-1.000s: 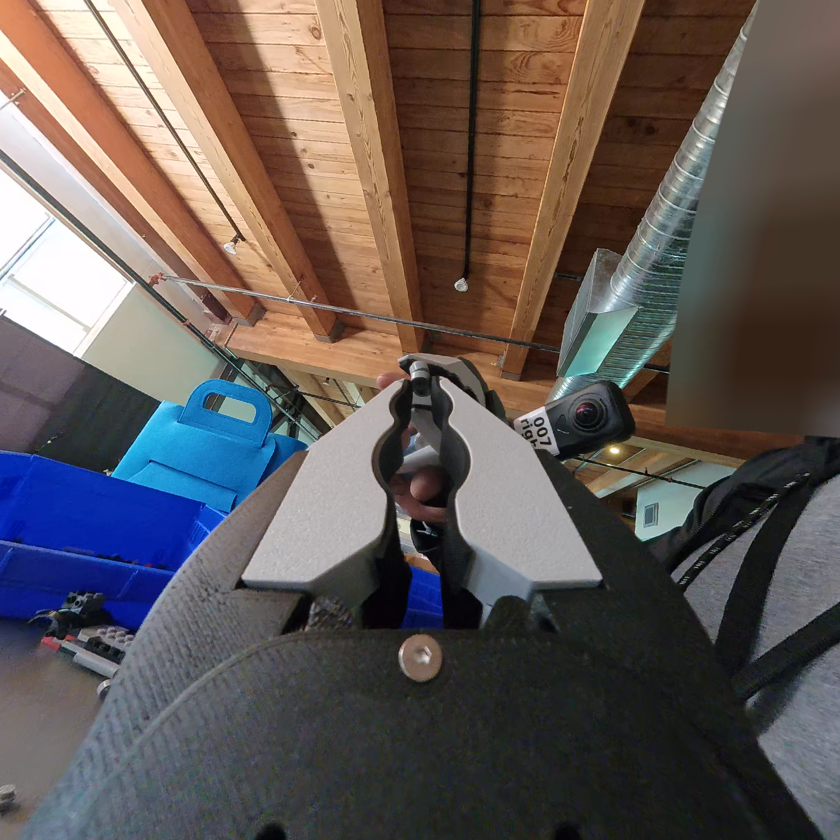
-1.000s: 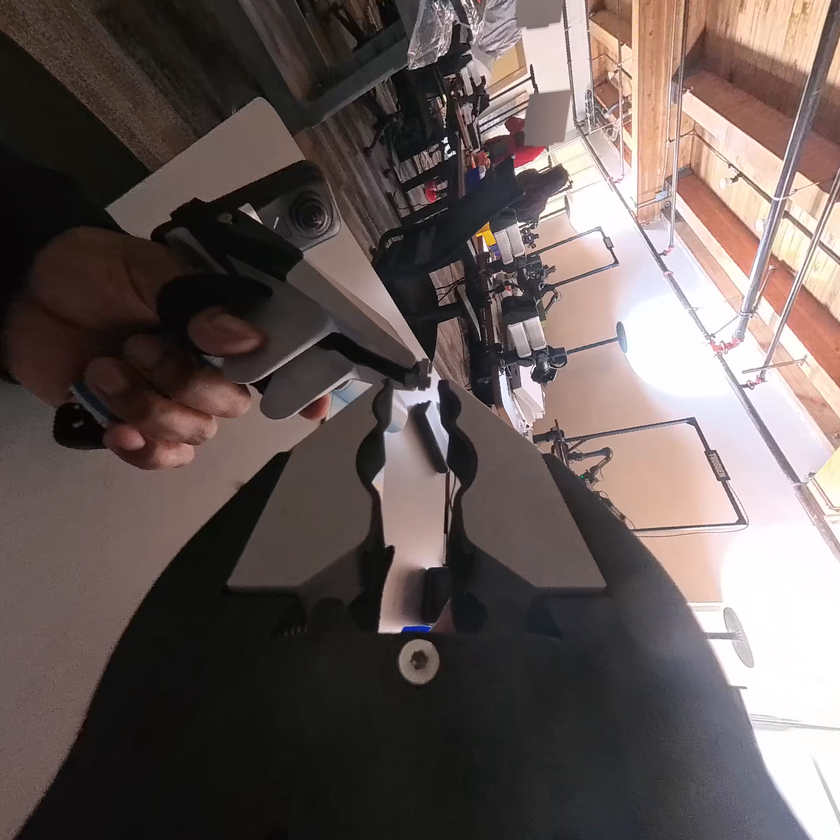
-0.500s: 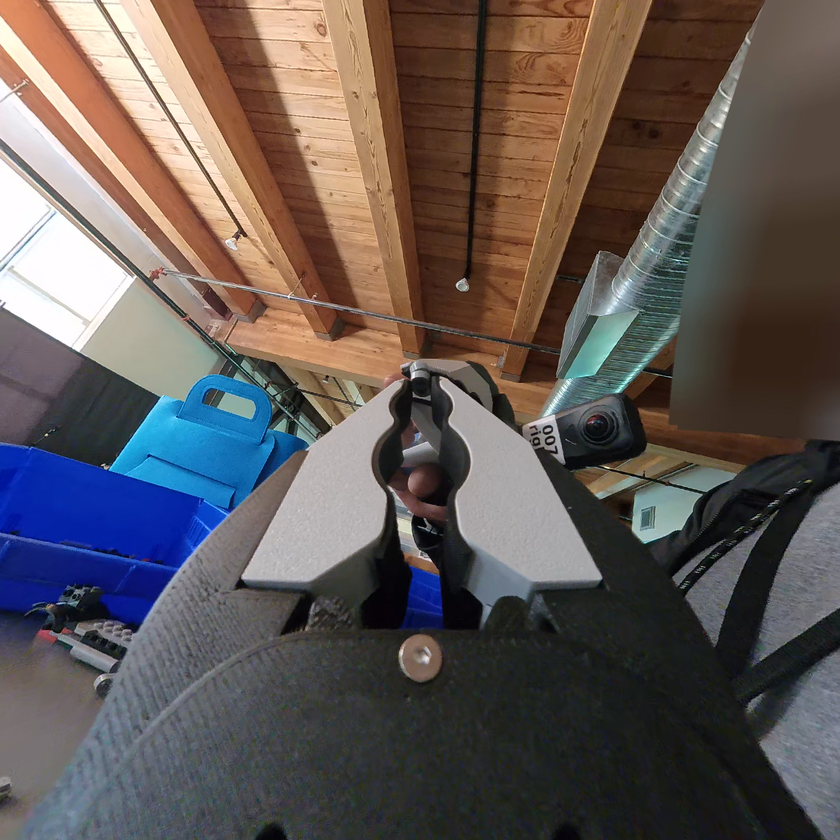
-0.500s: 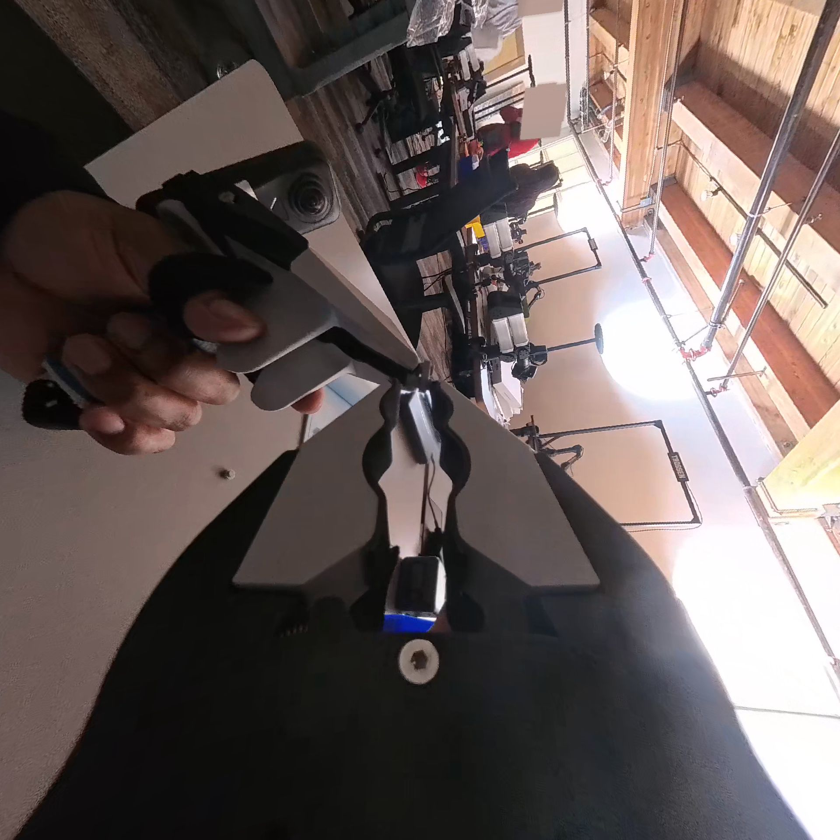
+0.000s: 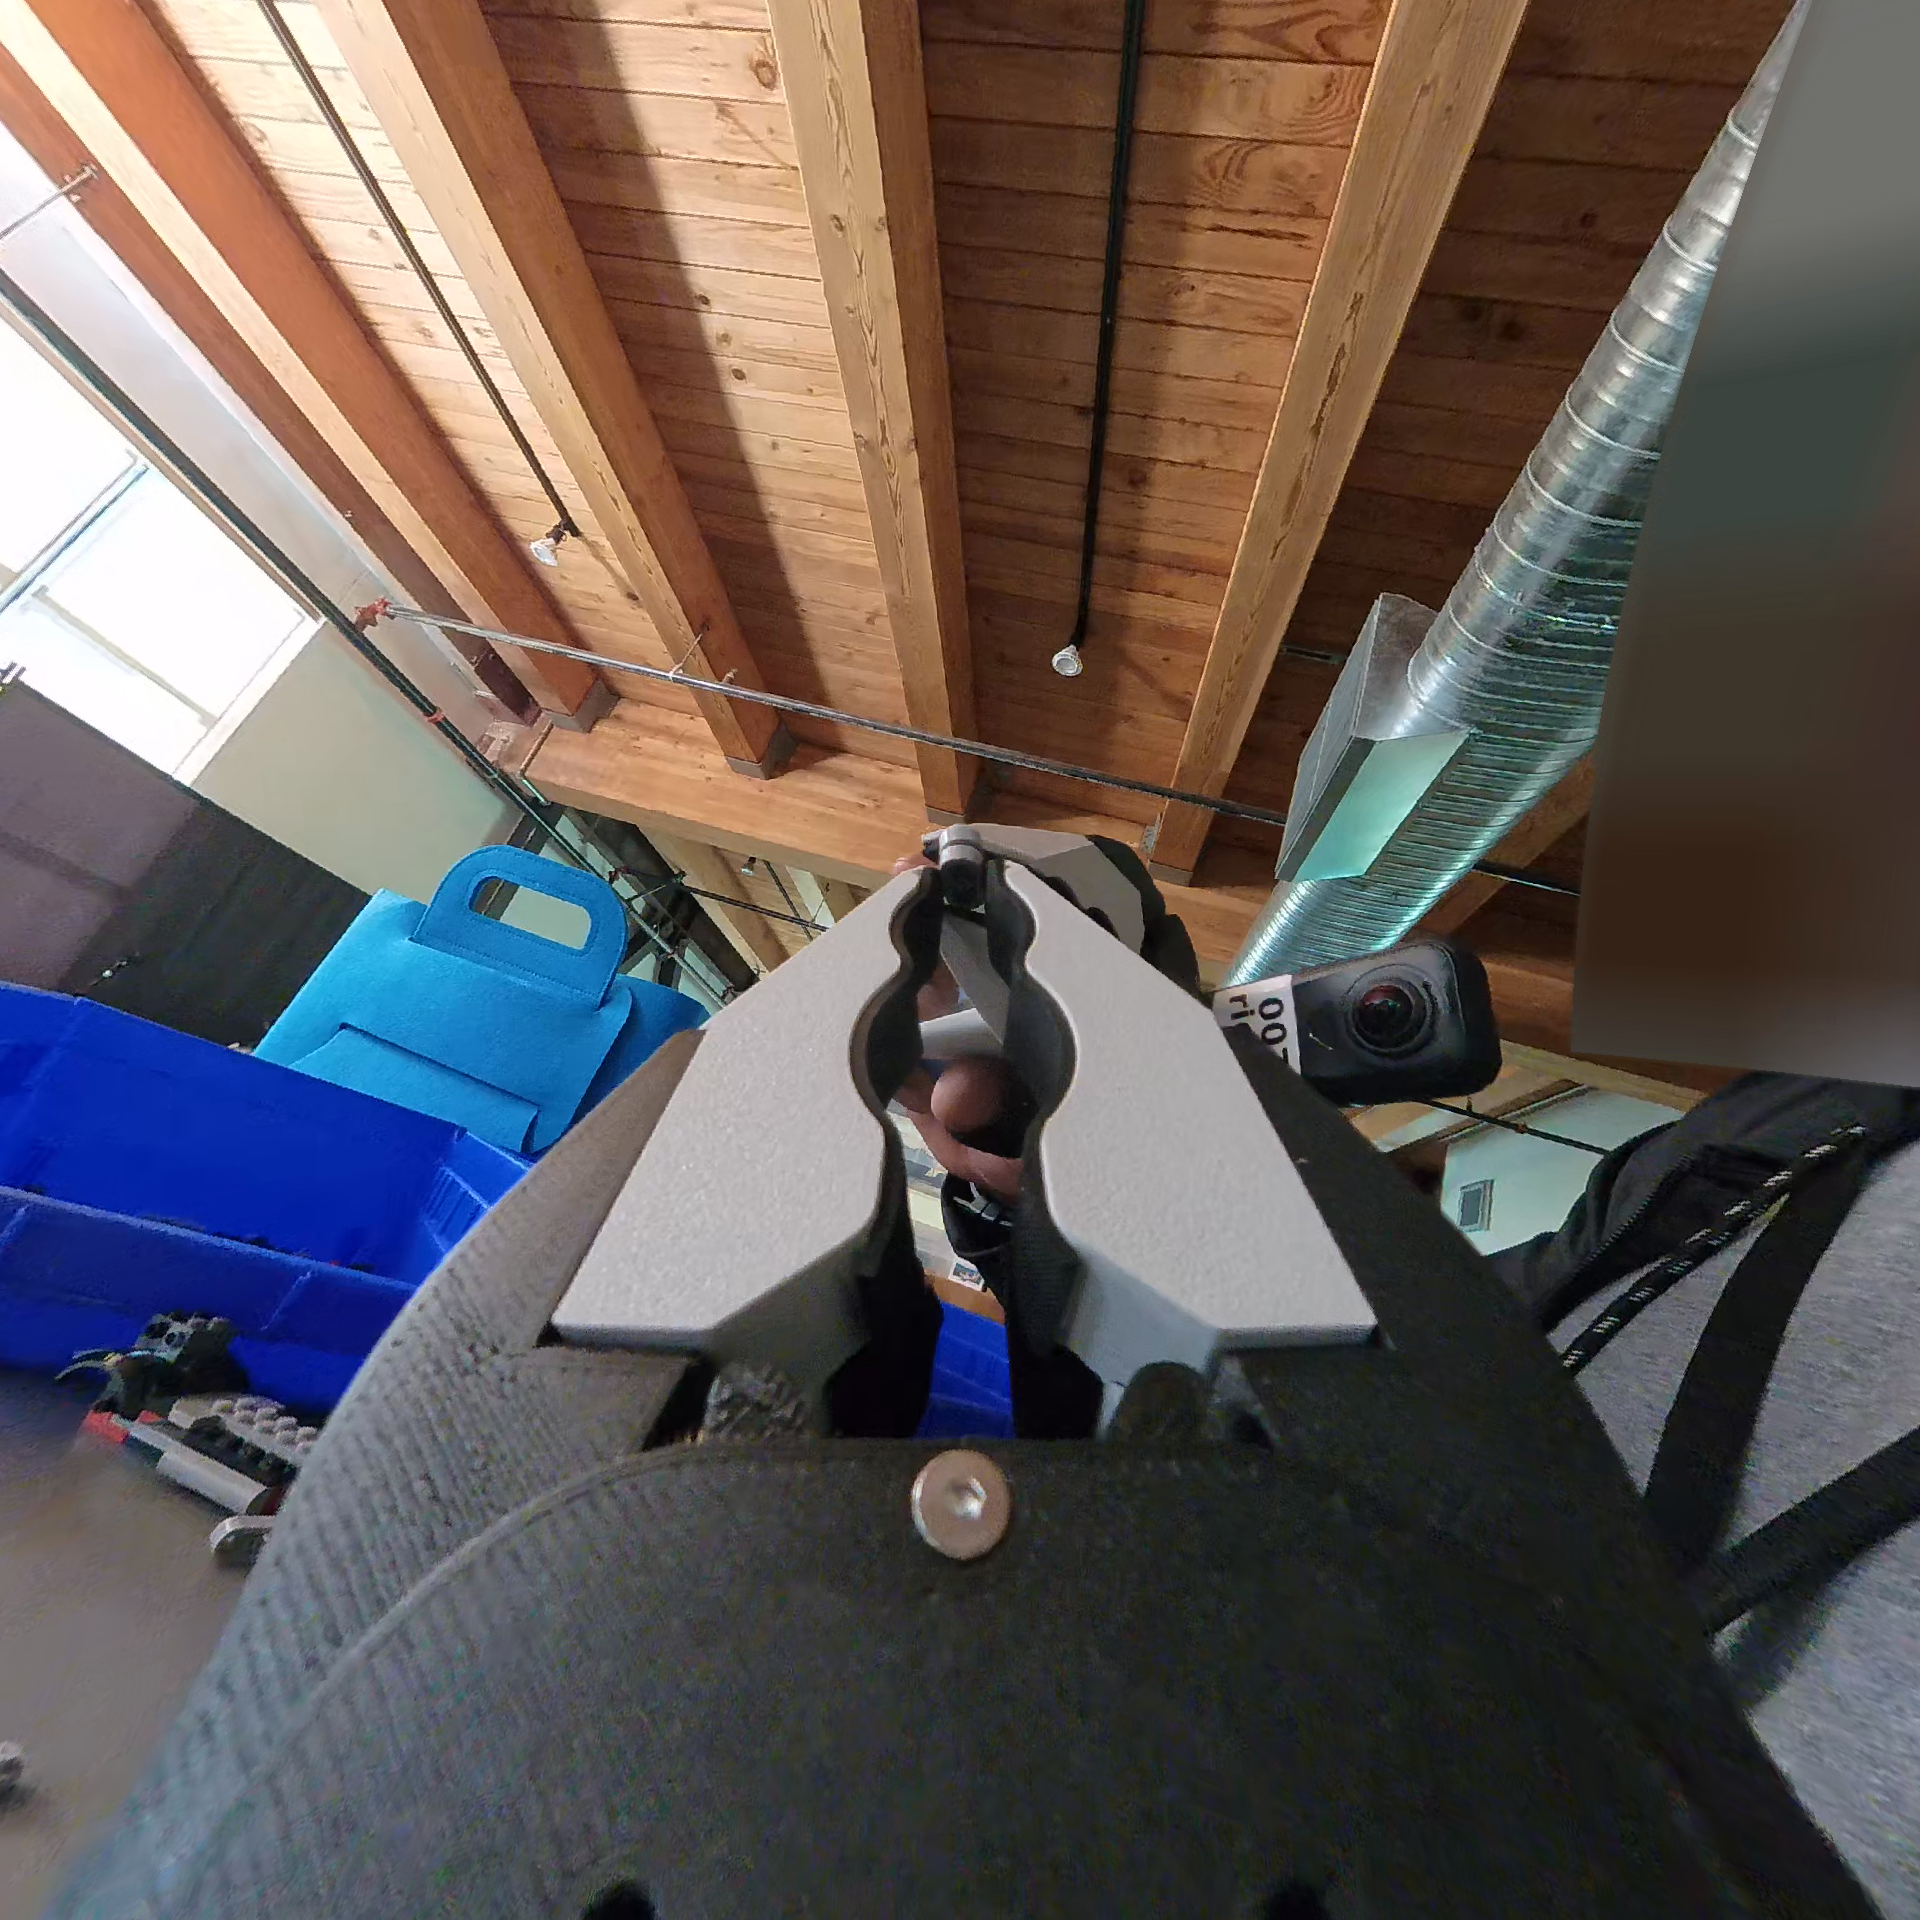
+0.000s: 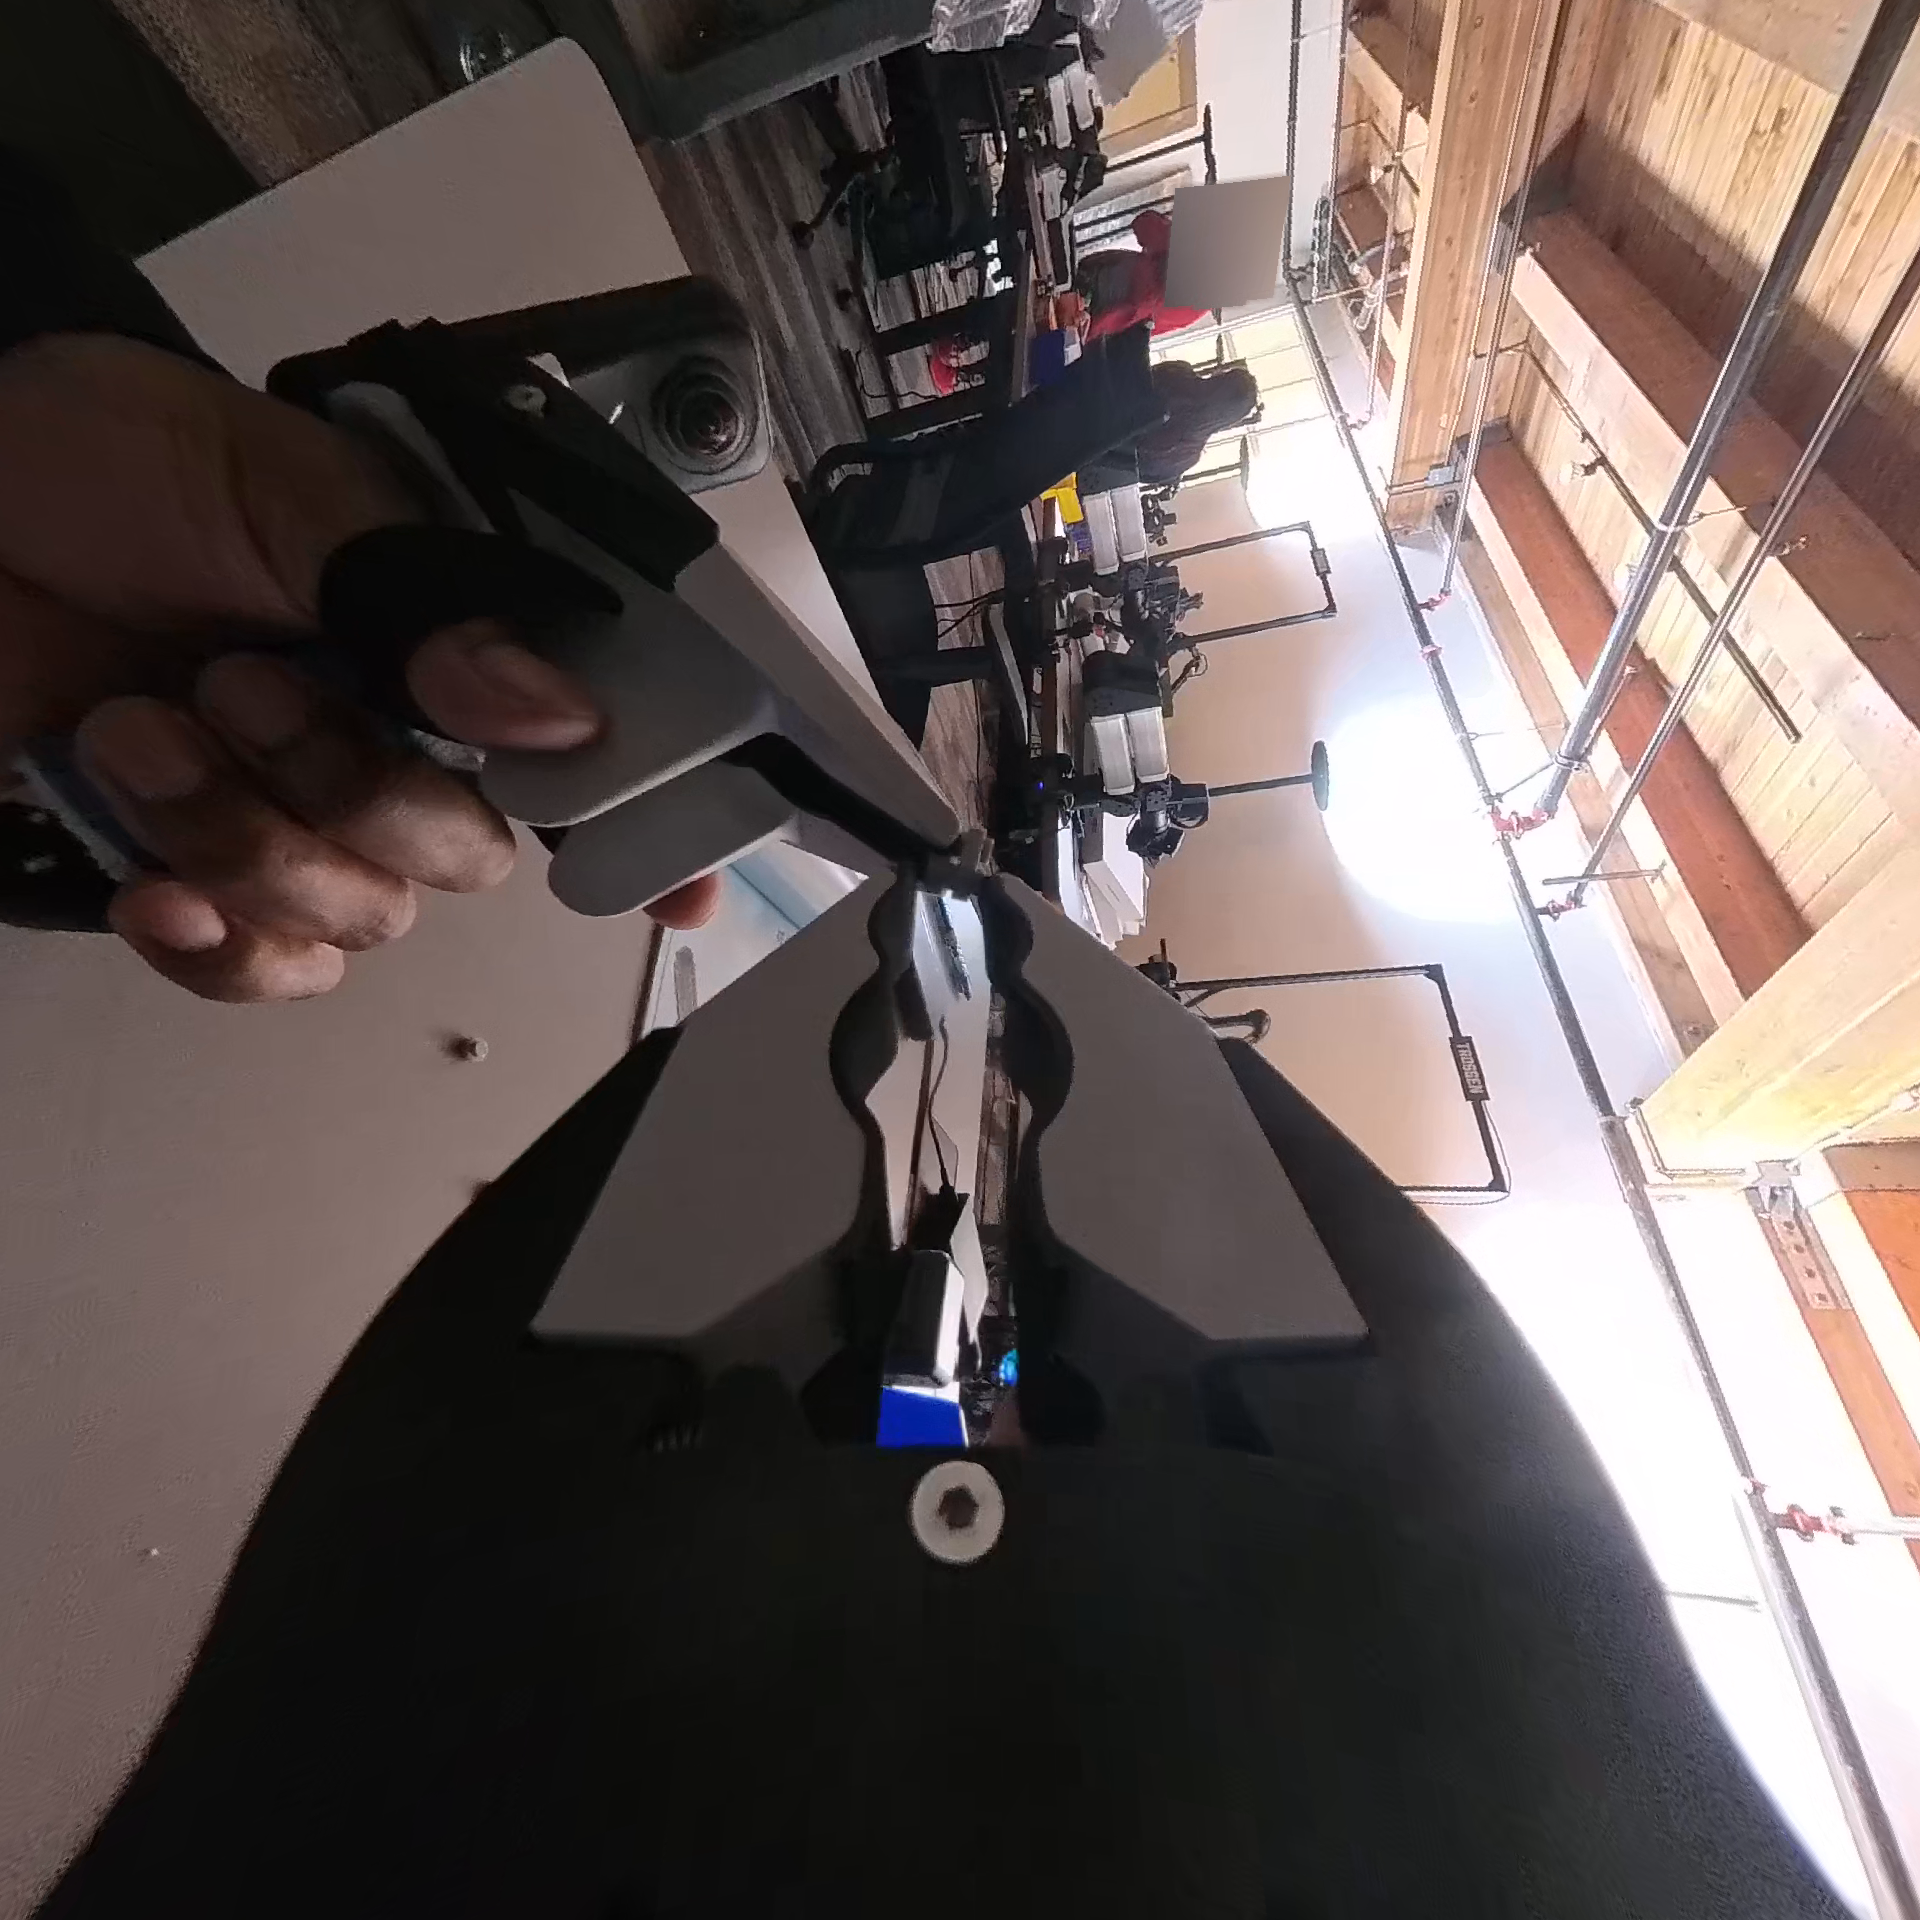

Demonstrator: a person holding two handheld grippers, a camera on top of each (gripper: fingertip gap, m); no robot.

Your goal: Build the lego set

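Left gripper (image 5: 961, 894) is pinching a small grey lego piece (image 5: 958, 847) at the very ends of its fingers, jaws drawn almost together; the piece is standing proud of the tips, held up in the air and well clear of the table (image 6: 208, 1299). Right gripper (image 6: 951, 899) is meeting it nose to nose; its jaws are showing only a narrow slot and are lying either side of the same piece, but whether its pads are bearing on the piece cannot be told from either view. A hand (image 6: 208, 727) is squeezing the left tool's trigger.

Governing relation: the piece is lying directly ahead of the right gripper, at its fingertips, and the two tools are approaching each other at an angle, not in line; the piece's long axis appears to be running out along the left fingers, though it is too small to confirm. The left gripper is the nearer one, since it is carrying the part.

Judgement: a hand-over or a re-grip is in hand; any sideways slip at the tips is risking a drop.

Remaining lego parts (image 5: 197, 1423) are lying on the table beside a blue bin (image 5: 208, 1143), well apart from both grippers; one loose bit (image 6: 464, 1047) is sitting on the tabletop below the hand.
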